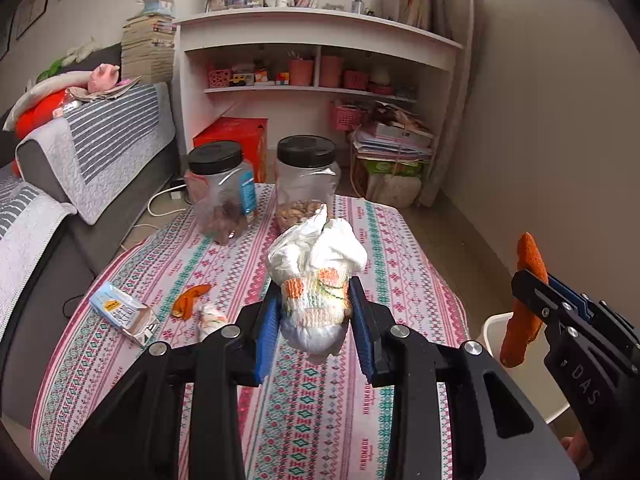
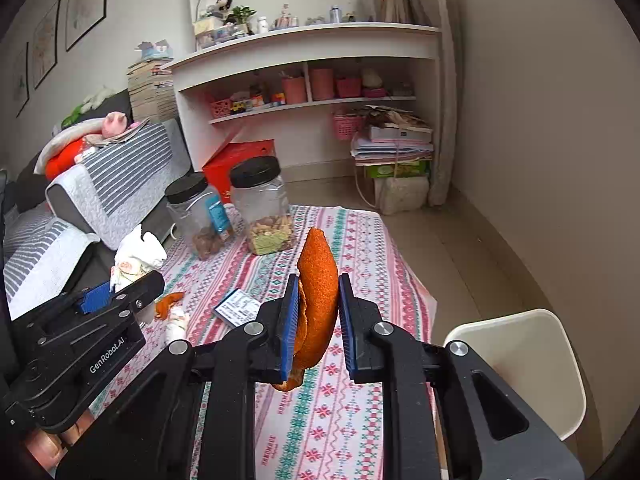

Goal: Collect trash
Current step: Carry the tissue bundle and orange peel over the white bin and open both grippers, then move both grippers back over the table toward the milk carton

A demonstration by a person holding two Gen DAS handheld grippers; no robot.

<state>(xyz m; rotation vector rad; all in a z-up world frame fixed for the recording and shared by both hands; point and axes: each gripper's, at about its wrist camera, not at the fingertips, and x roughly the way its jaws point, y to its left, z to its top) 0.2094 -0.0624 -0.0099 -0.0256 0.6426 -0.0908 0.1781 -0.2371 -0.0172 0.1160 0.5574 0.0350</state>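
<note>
My left gripper (image 1: 316, 286) is shut on a crumpled white wad (image 1: 316, 248) with orange and green print, held above the patterned tablecloth (image 1: 320, 400). In the right wrist view the same gripper (image 2: 124, 282) and wad (image 2: 138, 254) show at the left. My right gripper (image 2: 319, 280) is shut on a curved orange peel (image 2: 318, 256) that stands upright between the blue pads; the left wrist view has this peel (image 1: 528, 256) at its right edge. A torn small carton (image 1: 120, 312), a peel scrap (image 1: 190, 298) and a small crumpled wad (image 1: 212, 320) lie on the cloth.
Two clear jars with black lids (image 1: 218, 184) (image 1: 306, 176) stand at the table's far end. A grey sofa (image 1: 100, 140) runs along the left. A cream plastic rim (image 2: 520, 360), bin or seat, sits right of the table. White shelves (image 1: 312, 40) fill the back wall.
</note>
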